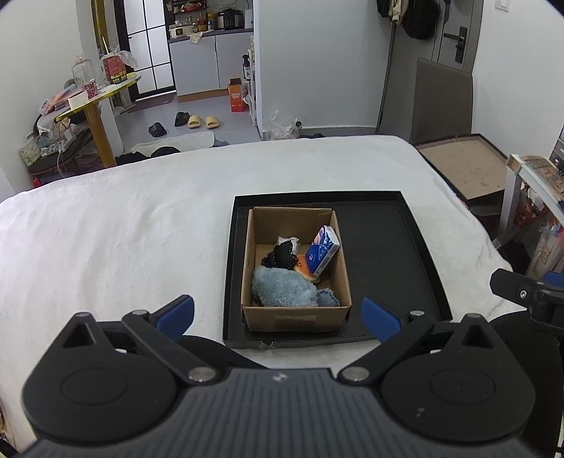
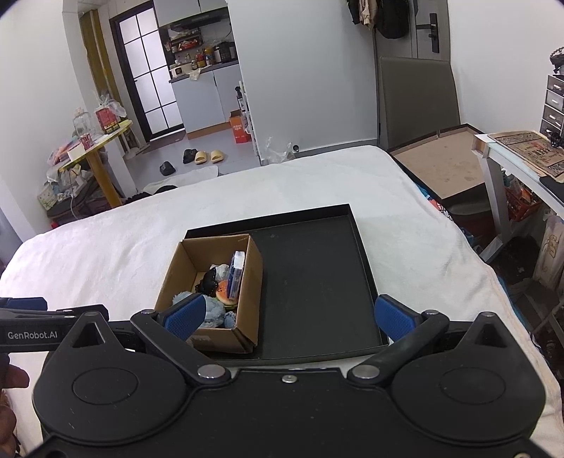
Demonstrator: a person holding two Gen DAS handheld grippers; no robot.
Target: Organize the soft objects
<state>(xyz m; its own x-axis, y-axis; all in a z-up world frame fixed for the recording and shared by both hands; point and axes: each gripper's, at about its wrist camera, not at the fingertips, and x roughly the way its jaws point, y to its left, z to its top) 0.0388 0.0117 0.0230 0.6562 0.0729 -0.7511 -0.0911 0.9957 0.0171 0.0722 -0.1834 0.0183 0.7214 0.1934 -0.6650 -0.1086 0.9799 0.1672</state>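
Inside, cardboard box (image 1: pixel 296 319) holds fluffy blue cloth (image 1: pixel 282 290).

This is a small lived-in home, a studio flat. A bed (image 1: pixel 141 218) with a white cover fills the foreground. Beyond it a kitchenette (image 1: pixel 208 45) holds cabinets and a counter crowded with bottles and a cooker. Slippers (image 1: pixel 204 121) lie on the grey floor, a cluttered yellow table (image 1: pixel 102 95) stands at the left, and clothes (image 1: pixel 405 14) hang by the door (image 1: pixel 454 31).
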